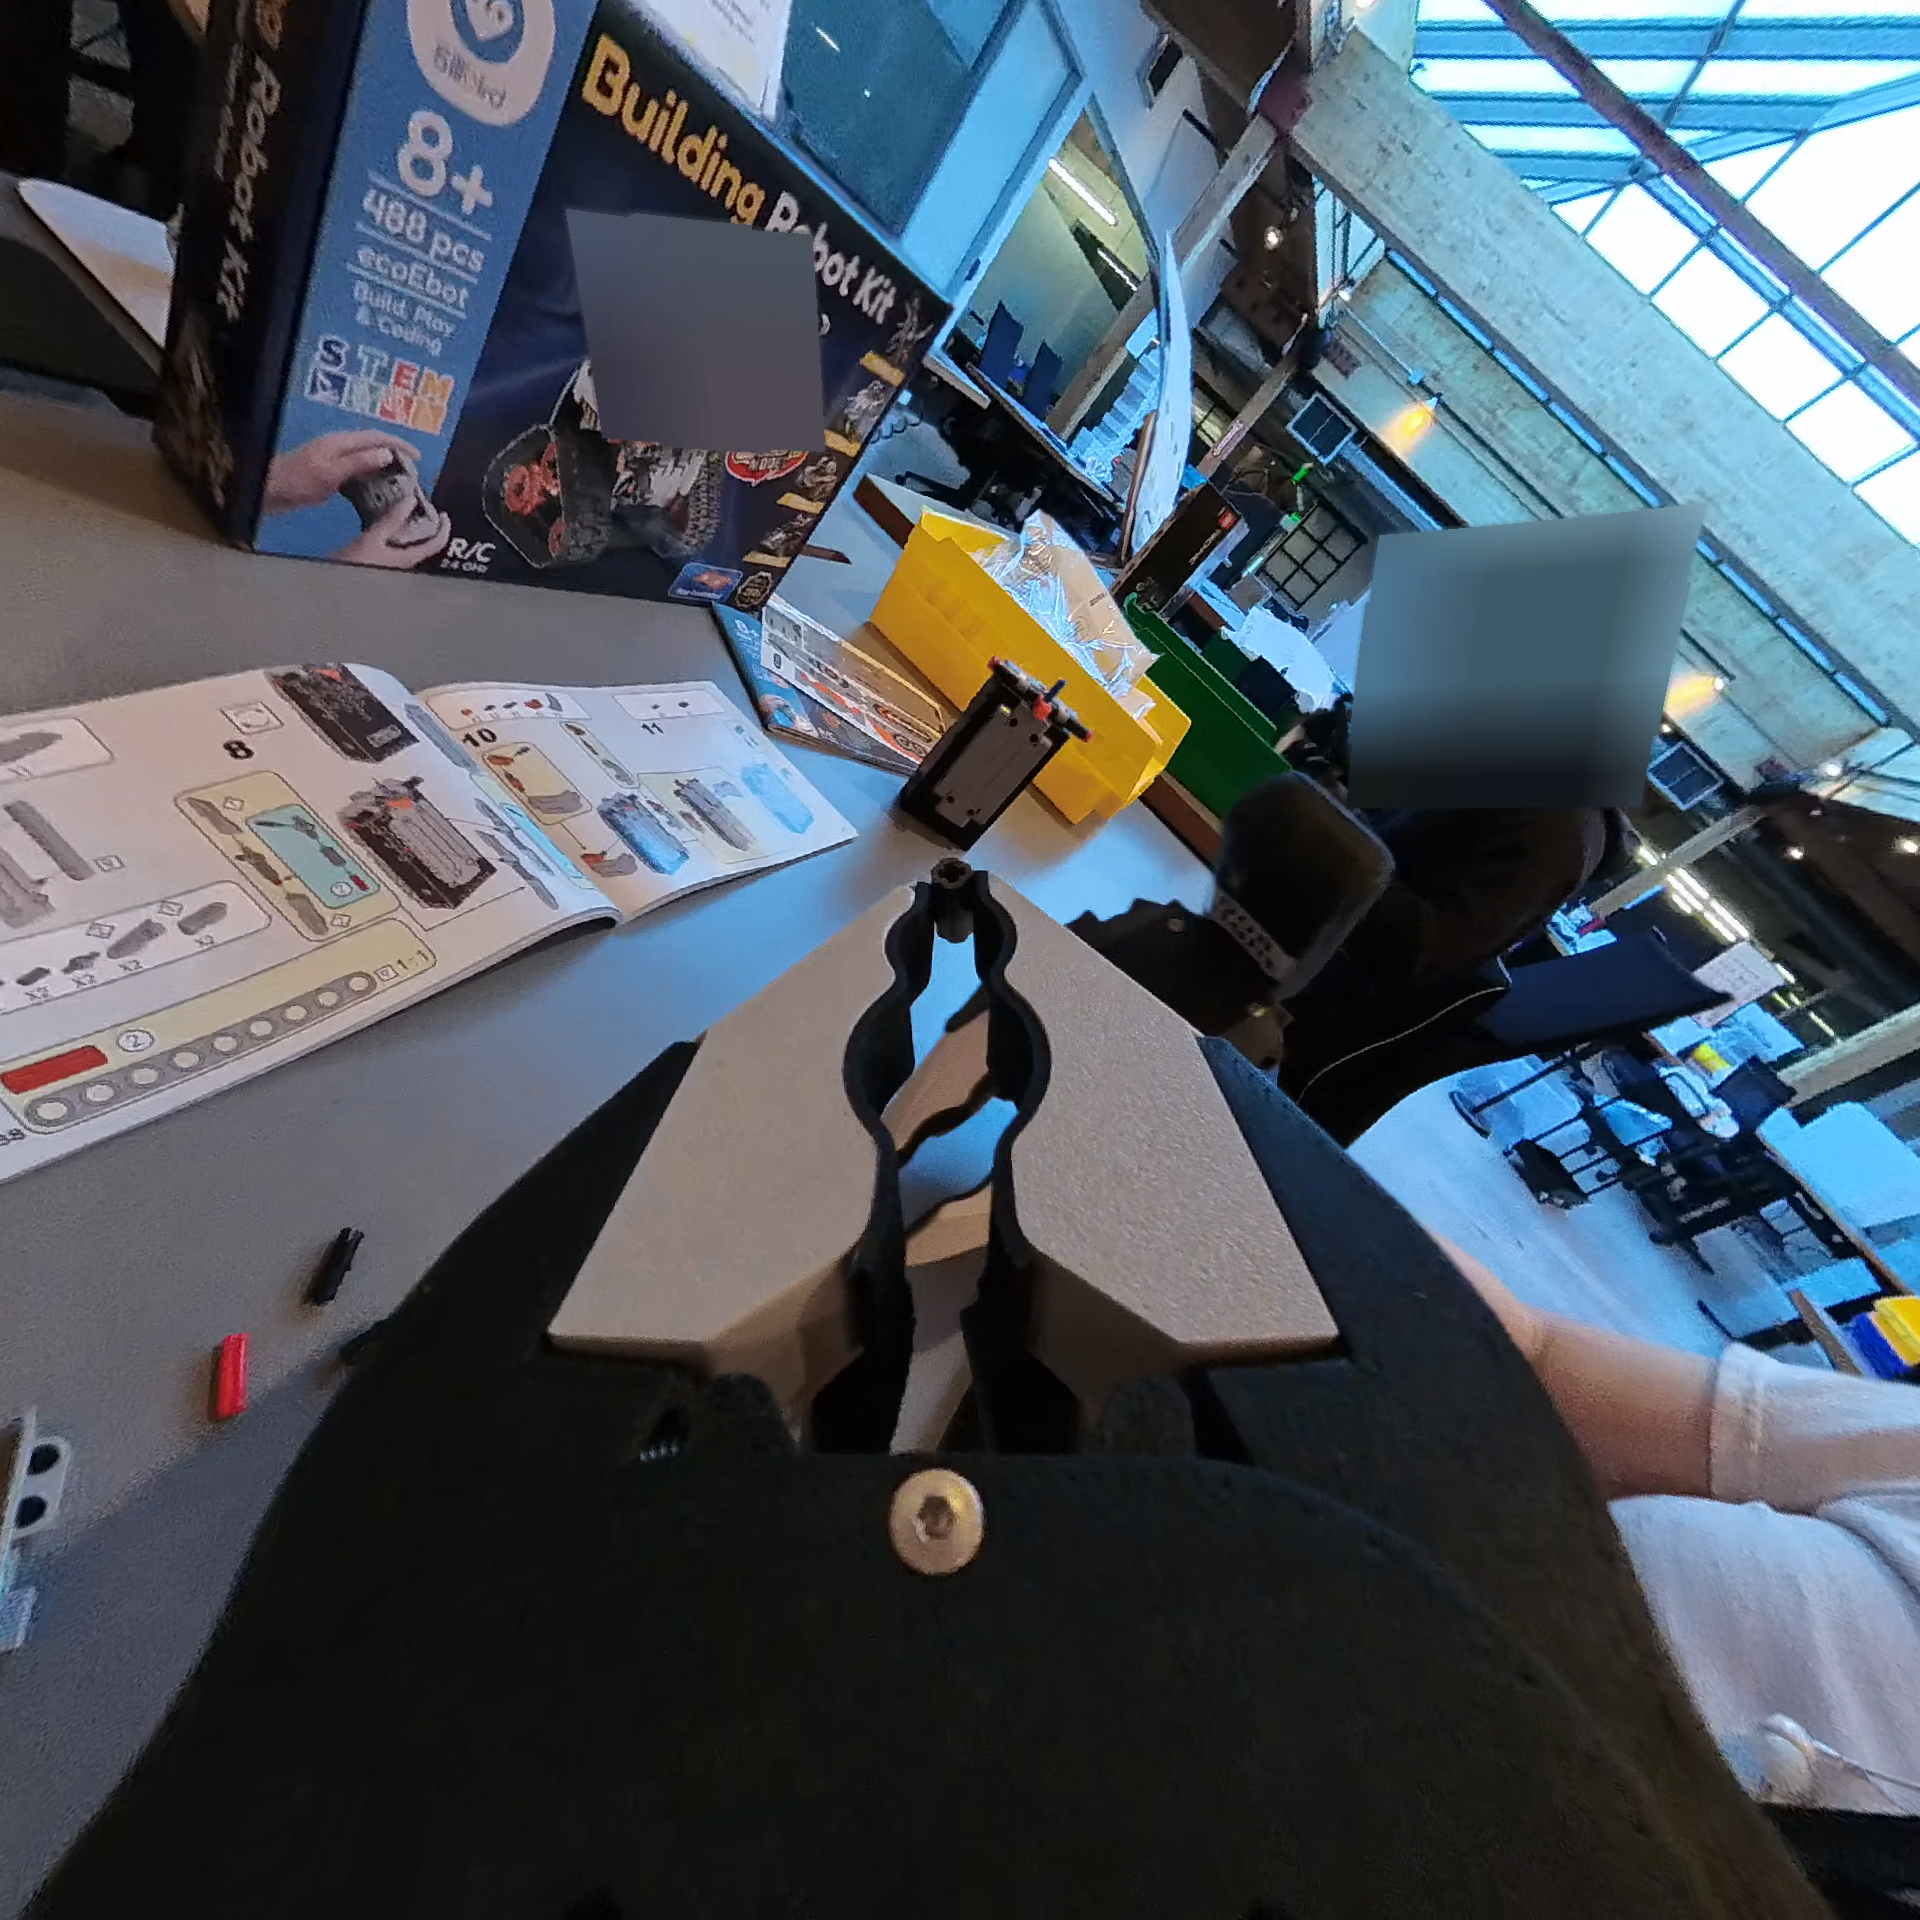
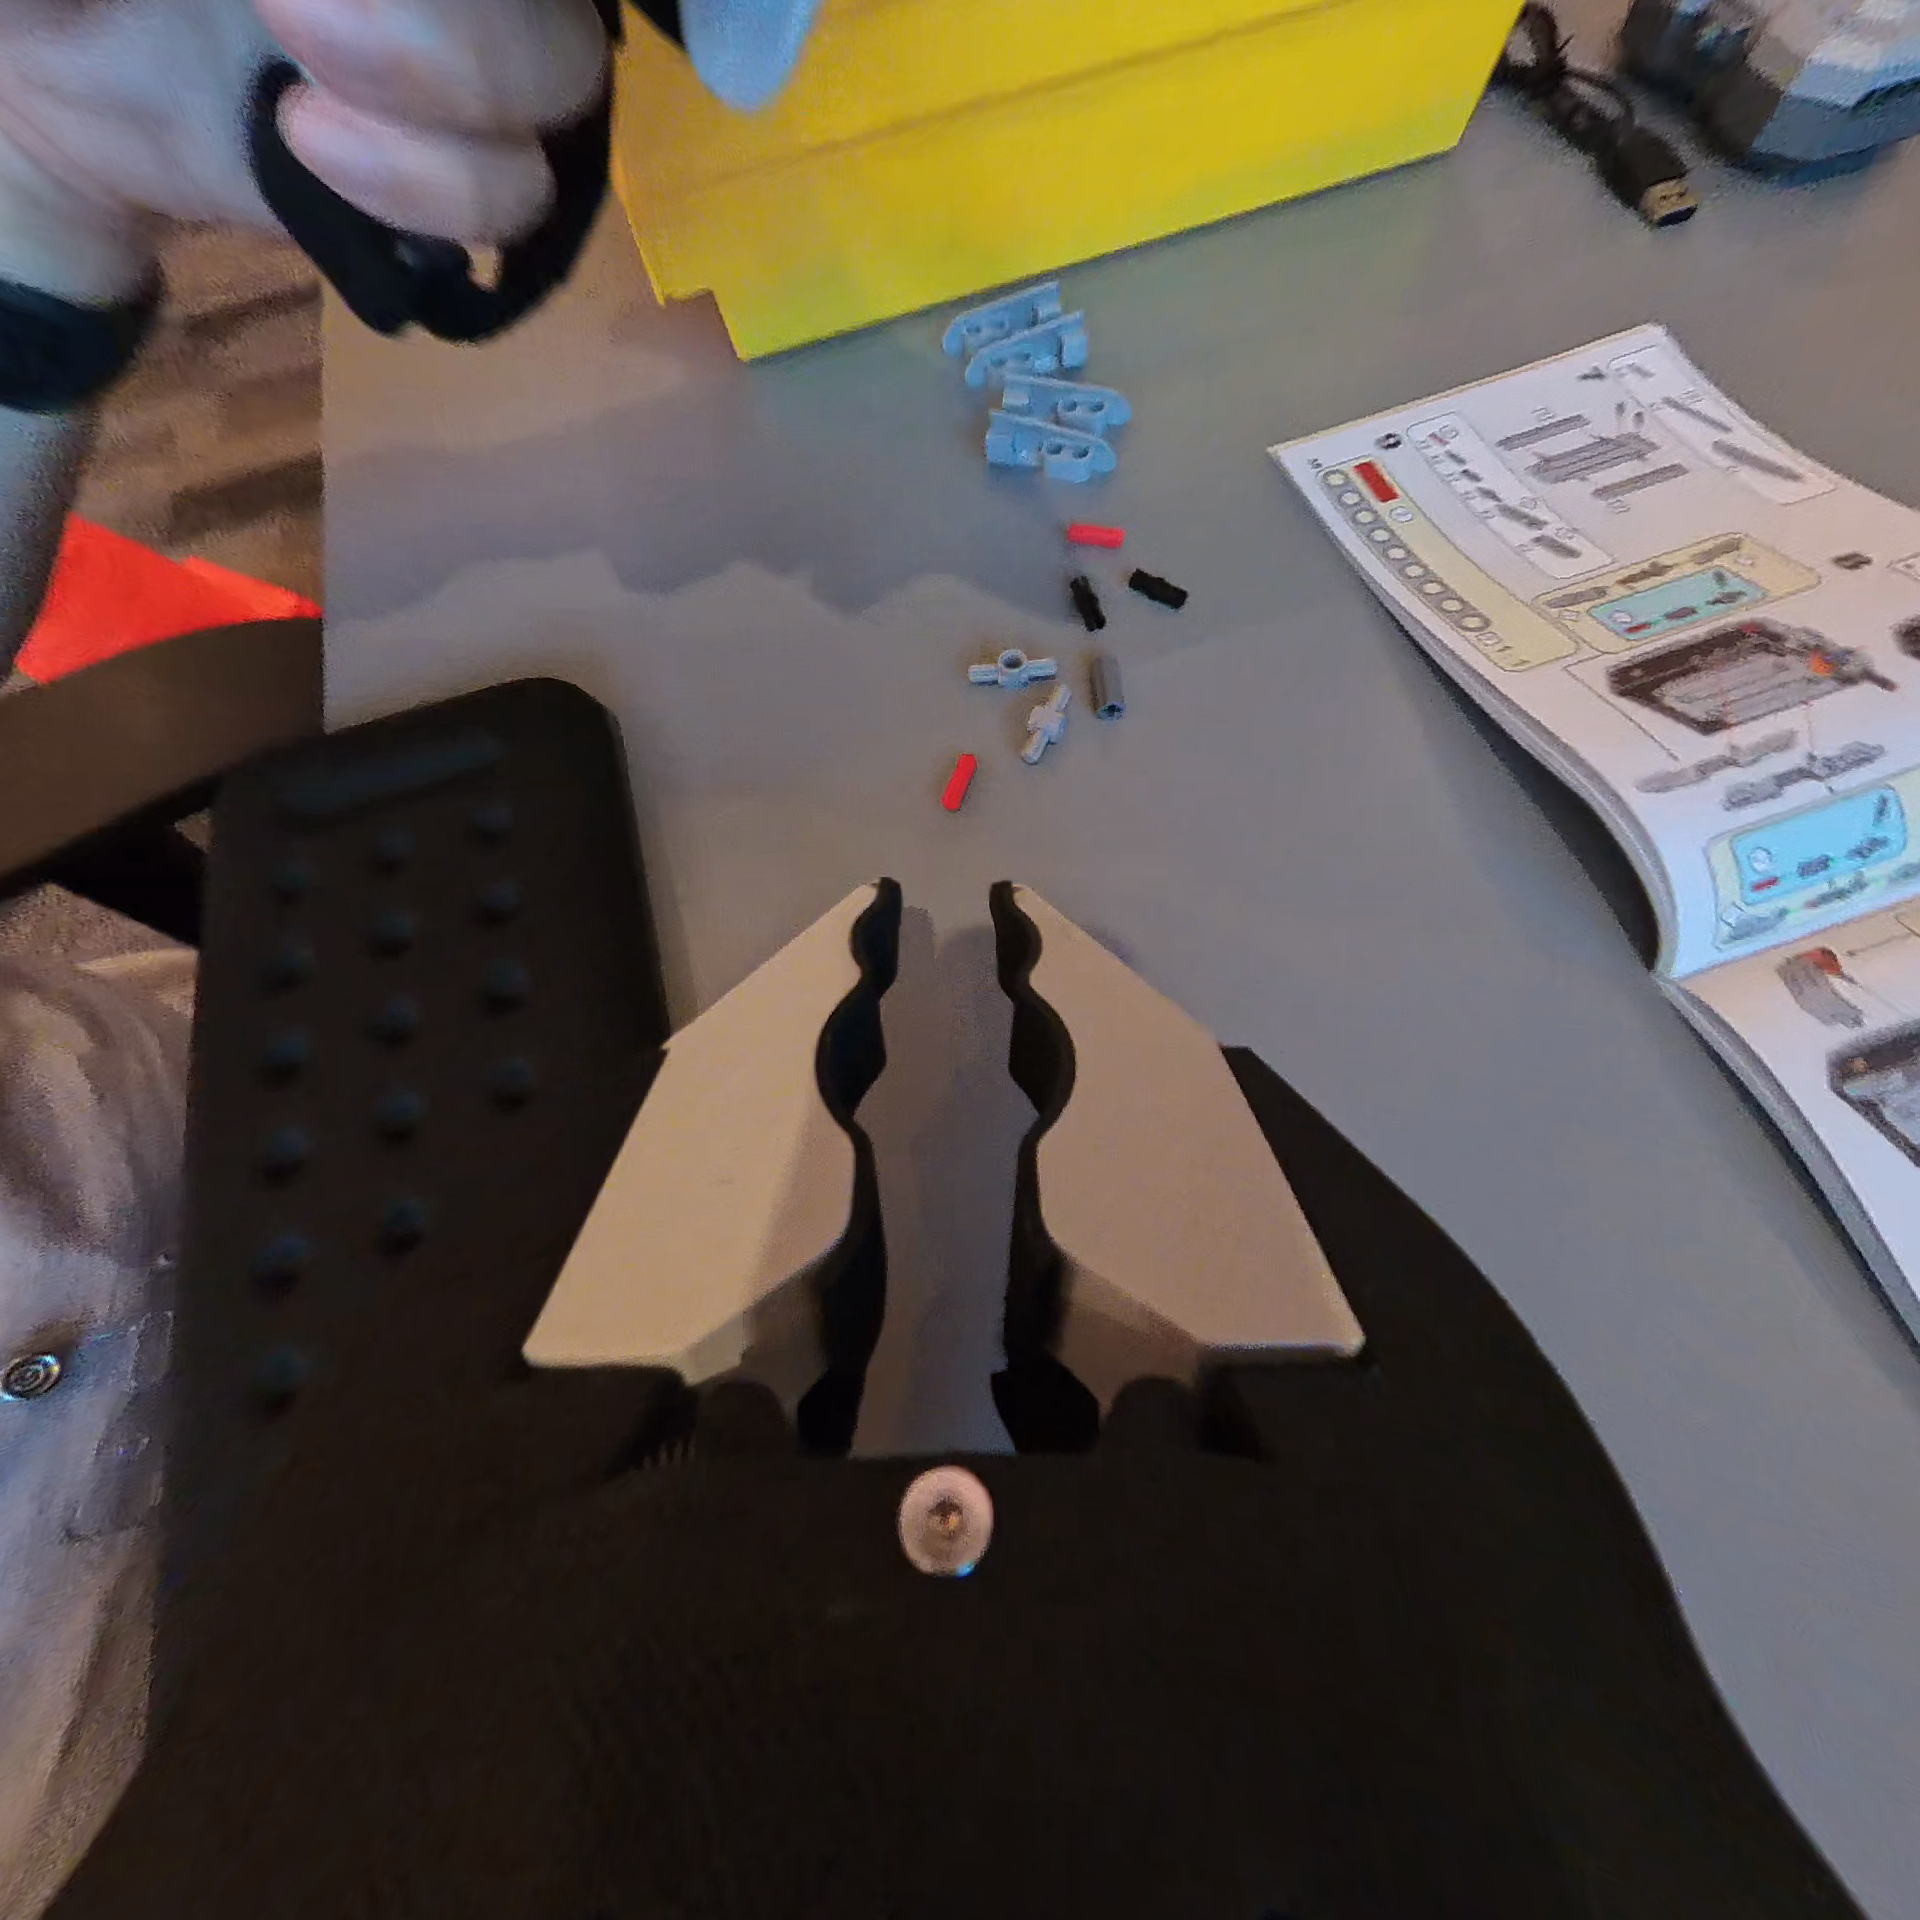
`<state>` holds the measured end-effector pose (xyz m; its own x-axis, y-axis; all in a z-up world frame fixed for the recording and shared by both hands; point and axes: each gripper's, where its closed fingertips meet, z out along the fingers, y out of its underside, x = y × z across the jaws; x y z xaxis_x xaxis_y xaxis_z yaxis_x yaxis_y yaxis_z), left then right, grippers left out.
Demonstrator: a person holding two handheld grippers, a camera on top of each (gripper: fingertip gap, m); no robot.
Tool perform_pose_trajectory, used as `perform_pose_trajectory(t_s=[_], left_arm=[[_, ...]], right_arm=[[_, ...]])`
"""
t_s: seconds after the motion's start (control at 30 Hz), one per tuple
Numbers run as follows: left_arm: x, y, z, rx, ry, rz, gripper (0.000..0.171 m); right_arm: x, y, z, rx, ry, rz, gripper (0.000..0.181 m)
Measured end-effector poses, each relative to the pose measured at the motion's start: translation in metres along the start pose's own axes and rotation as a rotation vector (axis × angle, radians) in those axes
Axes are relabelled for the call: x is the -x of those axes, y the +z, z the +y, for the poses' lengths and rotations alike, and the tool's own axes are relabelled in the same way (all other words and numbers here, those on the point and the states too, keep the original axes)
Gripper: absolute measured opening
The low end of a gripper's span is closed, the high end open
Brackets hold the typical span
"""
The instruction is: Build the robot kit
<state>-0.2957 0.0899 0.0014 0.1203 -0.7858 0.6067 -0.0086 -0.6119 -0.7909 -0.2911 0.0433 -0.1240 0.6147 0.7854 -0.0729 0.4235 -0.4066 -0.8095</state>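
Observation:
My left gripper [image 1: 951, 902] is shut on a small black connector pin [image 1: 950, 896], held at its tips above the grey table [image 1: 520, 1195]. A black and grey brick assembly [image 1: 987, 758] stands just beyond it, against a yellow bin [image 1: 966, 613]. My right gripper [image 2: 943, 891] is open and empty, low over the table [image 2: 1299, 1039]. Just ahead of it lie a red pin [image 2: 958, 781], grey axle connectors [image 2: 1029, 691], black pins [image 2: 1122, 594], another red pin [image 2: 1094, 534] and a pile of light blue curved pieces [image 2: 1044, 390].
An open instruction booklet [image 1: 312, 862] lies left of the left gripper and right of the right one [image 2: 1683, 665]. A building kit box [image 1: 499, 312] stands at the back. A green bin [image 1: 1216, 717], a yellow bin [image 2: 1039, 156], a USB cable [image 2: 1621, 145] and a hand [image 2: 312, 104] are nearby. The tips of one gripper are about 12 cm away from the tips of the other.

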Motion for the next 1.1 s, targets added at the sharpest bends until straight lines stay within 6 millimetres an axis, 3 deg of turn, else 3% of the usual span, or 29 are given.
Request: perform_pose_trajectory(t_s=[0.17,0.33,0.43,0.73,1.1], left_arm=[[-0.016,-0.016,-0.007,-0.012,0.055,-0.005,0.004],[-0.029,-0.034,-0.013,-0.032,0.092,-0.005,0.004],[-0.032,-0.042,-0.015,-0.040,0.110,-0.010,0.004],[-0.029,-0.052,-0.007,-0.003,0.092,-0.033,0.004],[-0.026,-0.072,-0.009,-0.011,0.088,-0.061,0.004]], right_arm=[[0.007,0.030,-0.006,0.064,0.046,-0.027,0.018],[0.007,0.051,-0.008,0.062,0.070,0.066,0.018],[-0.004,0.054,-0.005,0.095,0.067,0.121,0.016],[-0.003,0.060,-0.001,0.376,0.112,0.049,0.009],[0.003,0.061,0.004,0.505,0.184,0.013,0.007]])
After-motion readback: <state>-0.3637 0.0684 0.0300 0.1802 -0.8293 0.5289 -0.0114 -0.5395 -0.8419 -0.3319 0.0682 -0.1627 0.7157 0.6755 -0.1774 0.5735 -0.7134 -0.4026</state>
